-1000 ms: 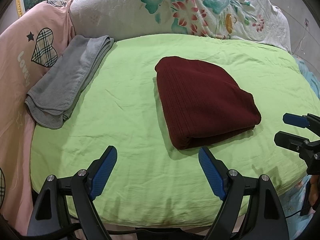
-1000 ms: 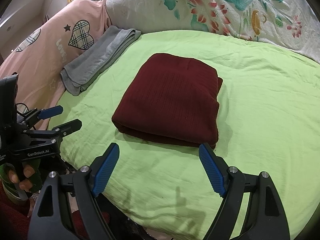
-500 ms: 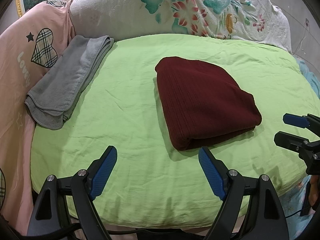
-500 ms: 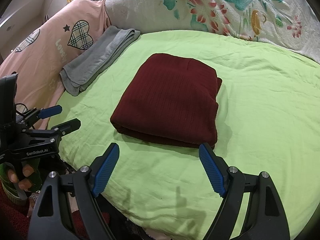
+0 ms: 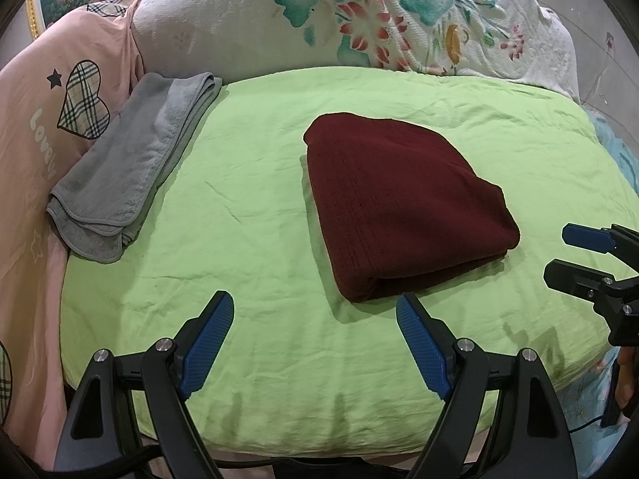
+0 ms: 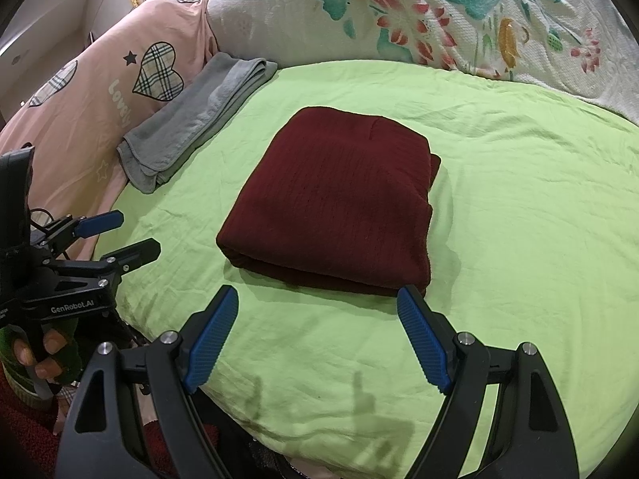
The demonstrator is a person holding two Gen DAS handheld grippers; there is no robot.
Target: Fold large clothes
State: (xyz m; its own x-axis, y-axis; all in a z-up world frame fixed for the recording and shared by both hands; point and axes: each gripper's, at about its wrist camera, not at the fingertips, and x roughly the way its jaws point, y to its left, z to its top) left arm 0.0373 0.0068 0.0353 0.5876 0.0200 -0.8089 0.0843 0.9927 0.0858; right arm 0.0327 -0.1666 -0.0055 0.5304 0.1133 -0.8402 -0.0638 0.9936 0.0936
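Maroon garment (image 6: 335,203): stepped edge only right view shows.

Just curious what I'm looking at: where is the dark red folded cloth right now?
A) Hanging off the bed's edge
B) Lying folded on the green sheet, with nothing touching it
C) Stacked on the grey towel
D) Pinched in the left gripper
B: the dark red cloth lies folded on the green sheet, apart from the grey towel, and both the left gripper and right gripper are open, short of it.

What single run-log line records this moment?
maroon garment: folded on green sheet | left gripper: open, empty | right gripper: open, empty | grey towel: folded, apart
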